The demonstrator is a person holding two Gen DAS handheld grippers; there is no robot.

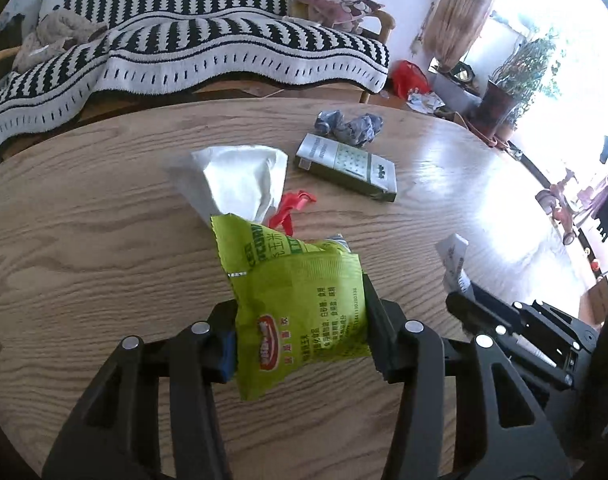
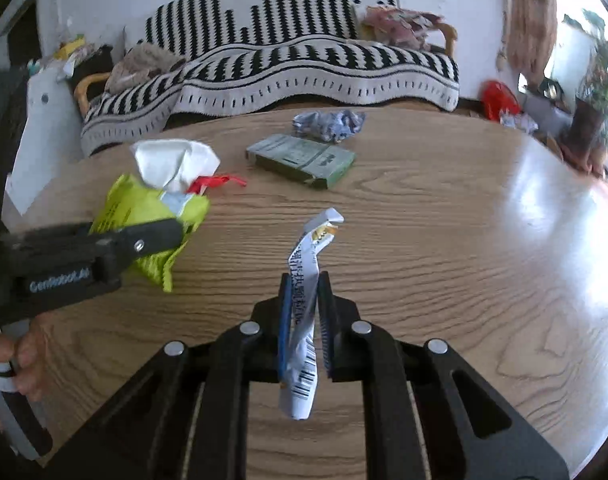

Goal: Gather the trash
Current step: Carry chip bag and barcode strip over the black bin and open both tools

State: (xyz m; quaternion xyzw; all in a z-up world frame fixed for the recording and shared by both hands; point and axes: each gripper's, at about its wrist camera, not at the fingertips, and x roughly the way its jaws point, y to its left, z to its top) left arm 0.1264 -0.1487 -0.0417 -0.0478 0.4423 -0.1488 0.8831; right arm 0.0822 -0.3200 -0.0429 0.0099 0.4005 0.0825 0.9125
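tissue (image 2: 172,164) left on the desk (image 2: 423,240), flat box (image 2: 302,160) to its right, crumpled wrapper (image 2: 329,123) just behind the box

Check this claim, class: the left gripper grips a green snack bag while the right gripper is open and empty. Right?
Not quite. The left gripper does grip the green snack bag, but the right gripper is shut on a white wrapper, as the right wrist view shows.
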